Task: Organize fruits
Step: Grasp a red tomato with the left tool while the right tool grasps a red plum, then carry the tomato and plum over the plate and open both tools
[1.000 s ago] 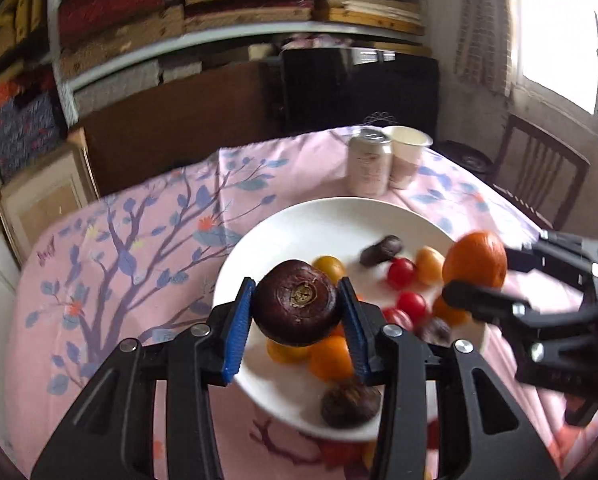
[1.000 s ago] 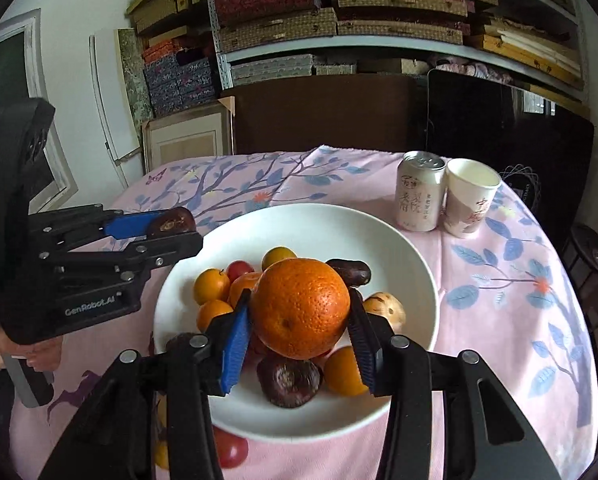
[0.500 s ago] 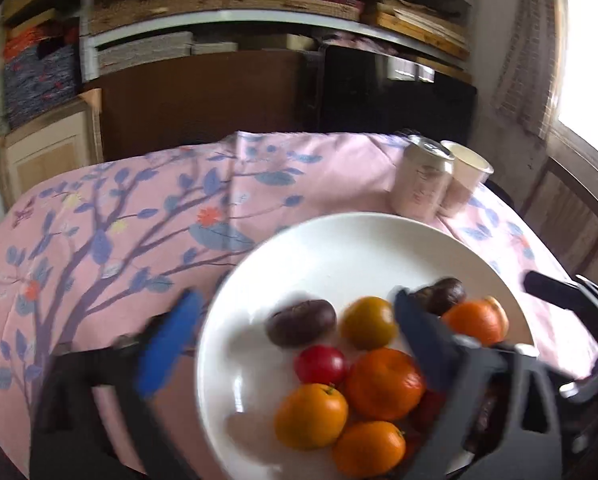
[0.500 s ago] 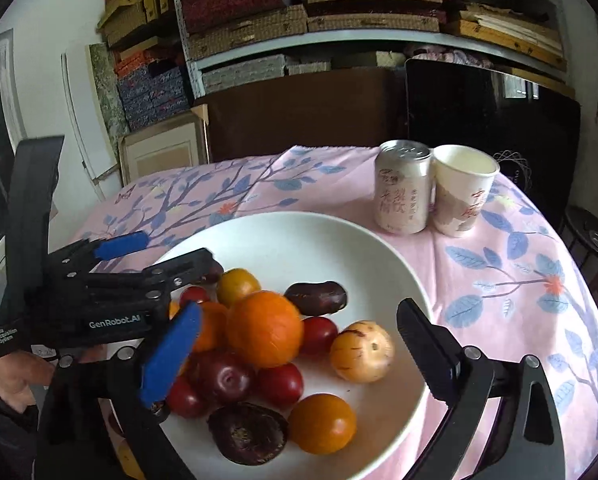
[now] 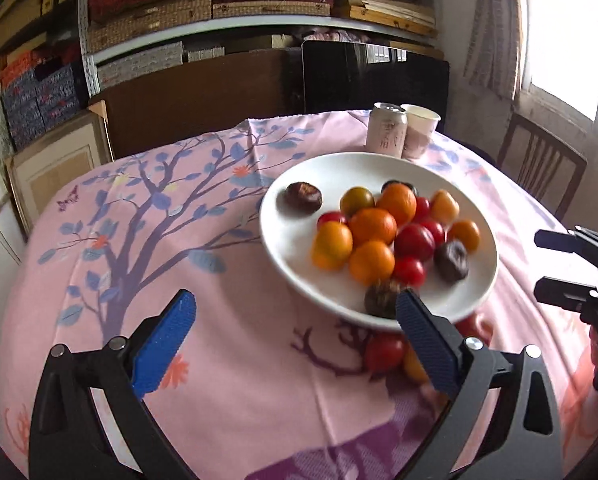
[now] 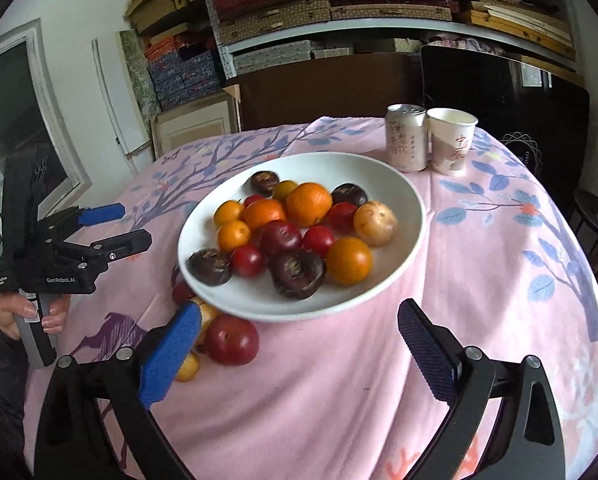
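A white plate [image 5: 475, 280] [image 6: 411, 204] on the pink tablecloth holds several fruits: oranges, red plums and dark brown fruits. The large orange [image 6: 309, 204] lies near the plate's middle, and a dark brown fruit [image 5: 303, 197] sits alone at its far left side. A red plum [image 6: 232, 339] and small yellow fruits [image 6: 187, 366] lie on the cloth by the plate's near edge. My left gripper [image 5: 295, 344] [image 6: 117, 228] is open and empty, near the plate. My right gripper [image 6: 297, 352] [image 5: 559, 266] is open and empty, in front of the plate.
A drink can [image 6: 406, 137] and a paper cup [image 6: 451, 140] stand behind the plate. The round table's cloth [image 5: 139, 240] has a tree pattern. Shelves with stacked boxes [image 5: 259, 8] fill the back wall. A wooden chair [image 5: 547, 168] stands at the right.
Both grippers opened and pulled back. The left let go of the dark brown fruit and the right let go of the large orange; both now lie on the plate.
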Action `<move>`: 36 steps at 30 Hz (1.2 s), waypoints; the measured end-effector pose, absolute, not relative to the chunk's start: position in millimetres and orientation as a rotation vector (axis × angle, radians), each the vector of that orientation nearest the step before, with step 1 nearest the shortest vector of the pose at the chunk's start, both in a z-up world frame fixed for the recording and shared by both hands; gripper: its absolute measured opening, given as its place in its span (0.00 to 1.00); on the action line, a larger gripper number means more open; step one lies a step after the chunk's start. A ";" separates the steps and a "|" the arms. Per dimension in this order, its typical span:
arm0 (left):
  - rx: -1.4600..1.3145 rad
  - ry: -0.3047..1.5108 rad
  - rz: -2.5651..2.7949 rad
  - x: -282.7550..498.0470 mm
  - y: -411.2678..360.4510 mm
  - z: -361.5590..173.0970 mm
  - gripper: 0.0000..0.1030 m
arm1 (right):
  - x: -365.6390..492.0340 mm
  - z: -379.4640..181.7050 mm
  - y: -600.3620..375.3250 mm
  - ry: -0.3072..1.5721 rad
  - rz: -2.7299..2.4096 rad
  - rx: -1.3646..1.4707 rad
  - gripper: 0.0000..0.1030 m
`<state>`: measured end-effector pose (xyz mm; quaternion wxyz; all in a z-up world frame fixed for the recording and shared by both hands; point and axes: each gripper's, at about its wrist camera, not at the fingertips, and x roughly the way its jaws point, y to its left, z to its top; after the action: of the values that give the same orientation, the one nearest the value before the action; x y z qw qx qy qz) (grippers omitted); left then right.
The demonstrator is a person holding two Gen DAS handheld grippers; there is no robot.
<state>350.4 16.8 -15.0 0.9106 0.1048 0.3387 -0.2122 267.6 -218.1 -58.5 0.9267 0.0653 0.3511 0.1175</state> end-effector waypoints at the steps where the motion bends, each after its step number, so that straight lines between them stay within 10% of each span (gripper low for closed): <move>1: 0.219 0.682 -0.442 344.2 18.5 -18.1 0.95 | 268.7 -63.4 -209.7 0.736 0.253 0.126 0.96; 17: 0.366 0.818 -0.577 361.6 -16.3 -72.0 0.96 | 279.3 -107.0 -174.9 0.891 0.268 0.131 0.97; 19: 0.315 0.855 -0.617 365.1 -14.5 -74.8 0.87 | 278.9 -106.1 -173.8 0.884 0.280 0.142 0.91; 23: 0.272 0.845 -0.755 349.8 -22.9 -72.7 0.25 | 277.0 -101.7 -170.3 0.895 0.350 0.177 0.45; 36: 0.292 0.685 -0.744 305.0 -26.7 -4.4 0.25 | 230.7 -46.4 -184.0 0.707 0.259 0.094 0.39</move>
<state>305.0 -26.7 -4.4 0.8647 0.1392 0.3268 -0.3551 230.7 -184.0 -46.4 0.9289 0.0460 0.3449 0.1265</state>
